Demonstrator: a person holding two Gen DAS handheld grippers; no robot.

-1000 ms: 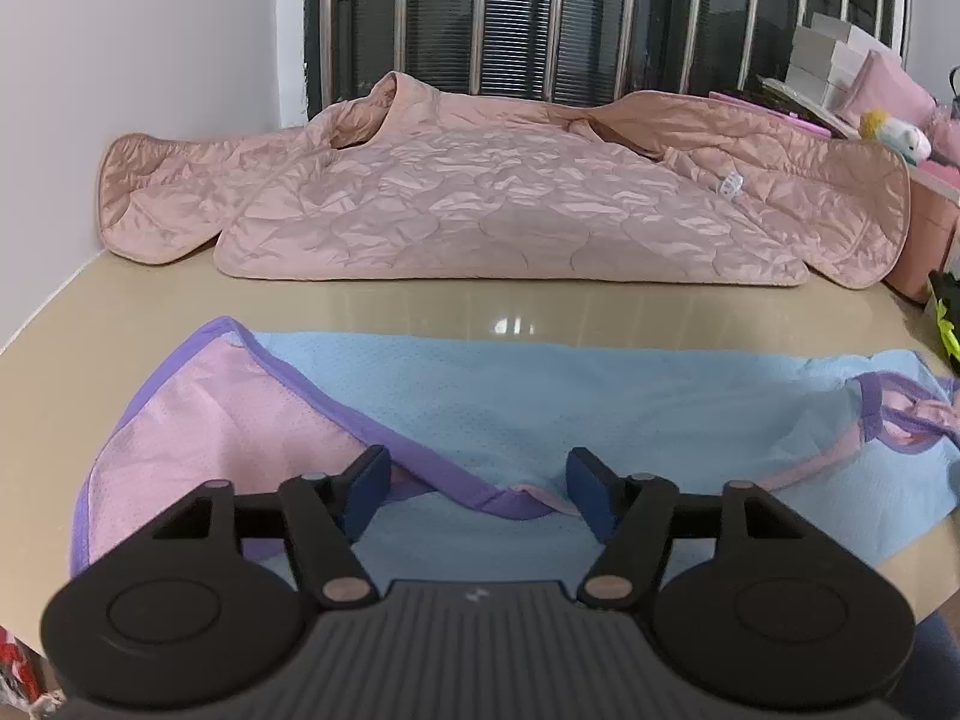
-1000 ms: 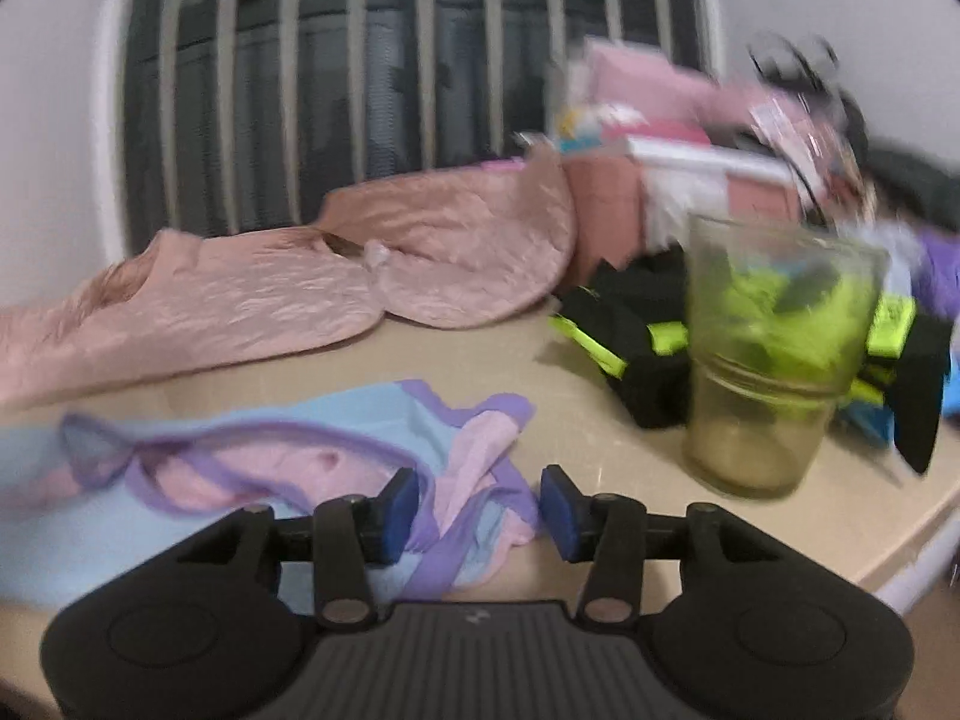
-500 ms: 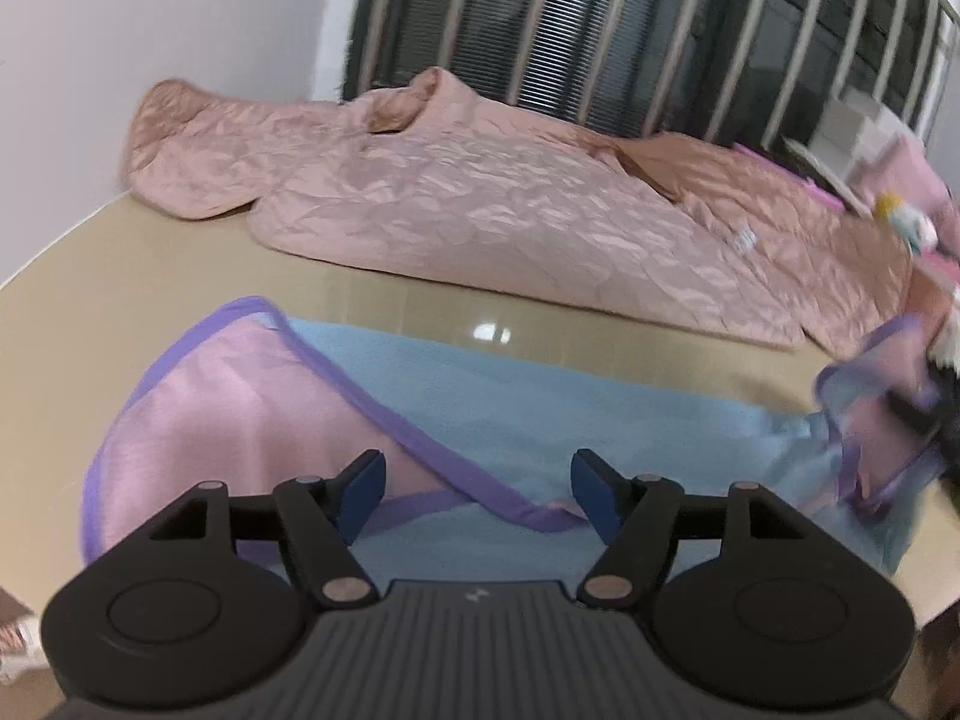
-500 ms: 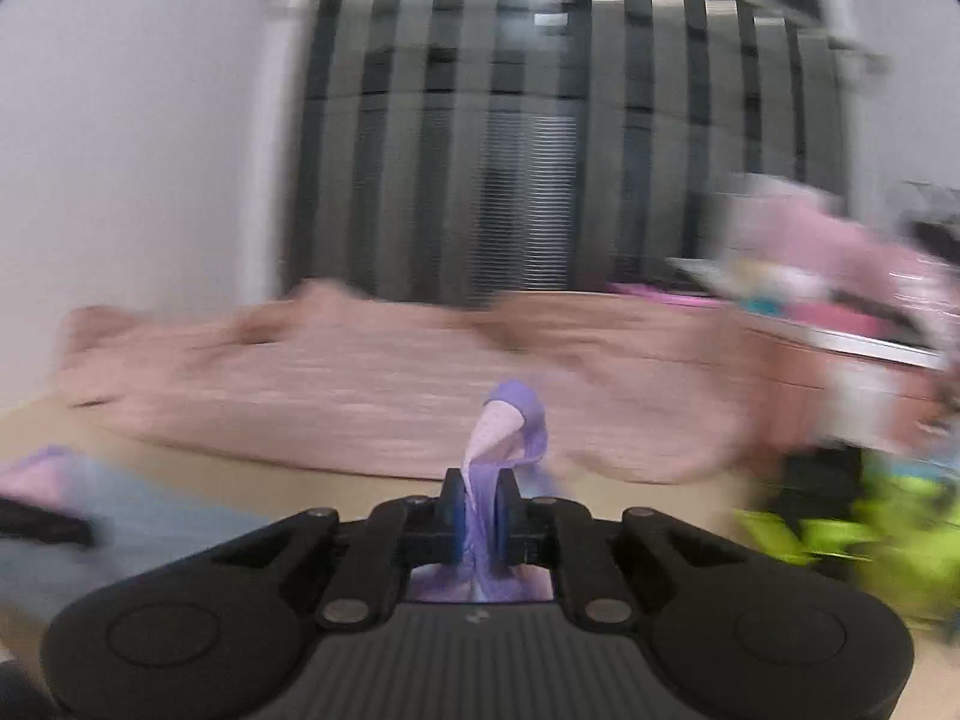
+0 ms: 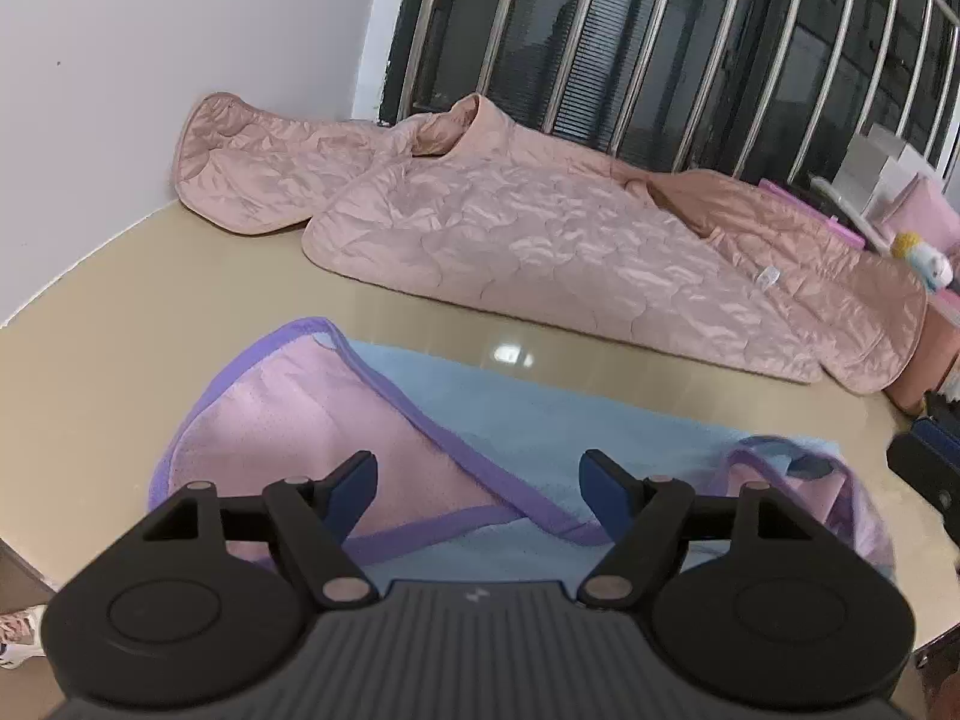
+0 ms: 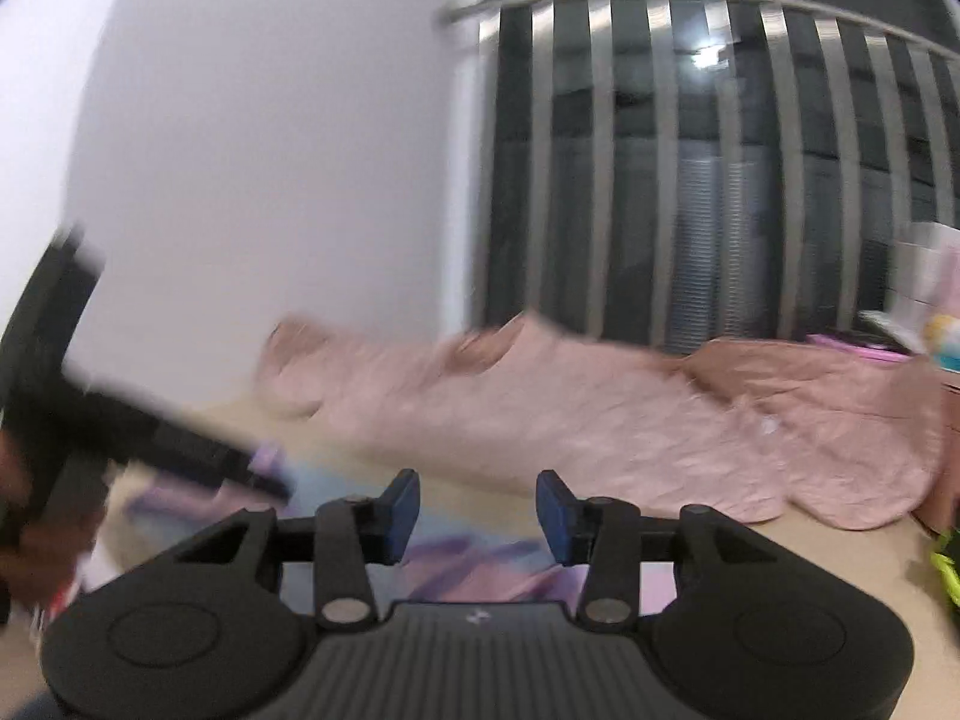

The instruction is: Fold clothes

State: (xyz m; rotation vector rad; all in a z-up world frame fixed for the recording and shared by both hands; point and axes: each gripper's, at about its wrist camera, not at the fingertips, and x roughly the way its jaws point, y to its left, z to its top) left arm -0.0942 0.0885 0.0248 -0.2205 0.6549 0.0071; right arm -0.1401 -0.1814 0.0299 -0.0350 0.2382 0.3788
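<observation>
A light blue garment [image 5: 600,420] with purple trim and pink lining lies on the beige table [image 5: 150,312]. Its right end is folded over toward the middle [image 5: 798,468]. My left gripper [image 5: 477,489] is open and empty, just above the garment's near edge. My right gripper [image 6: 477,510] is open and empty, above the blurred garment [image 6: 480,564]. The right gripper's body shows at the right edge of the left wrist view [image 5: 930,468]. The left gripper appears blurred at the left of the right wrist view [image 6: 120,420].
A pink quilted jacket [image 5: 540,228] lies spread along the back of the table, also in the right wrist view [image 6: 600,408]. A white wall stands at left, a barred window [image 5: 690,48] behind. Boxes and pink items [image 5: 900,192] sit at far right.
My right gripper shut on the garment's right end, carried it leftward over the garment, then opened and let it go. The left gripper stayed open and shifted slightly.
</observation>
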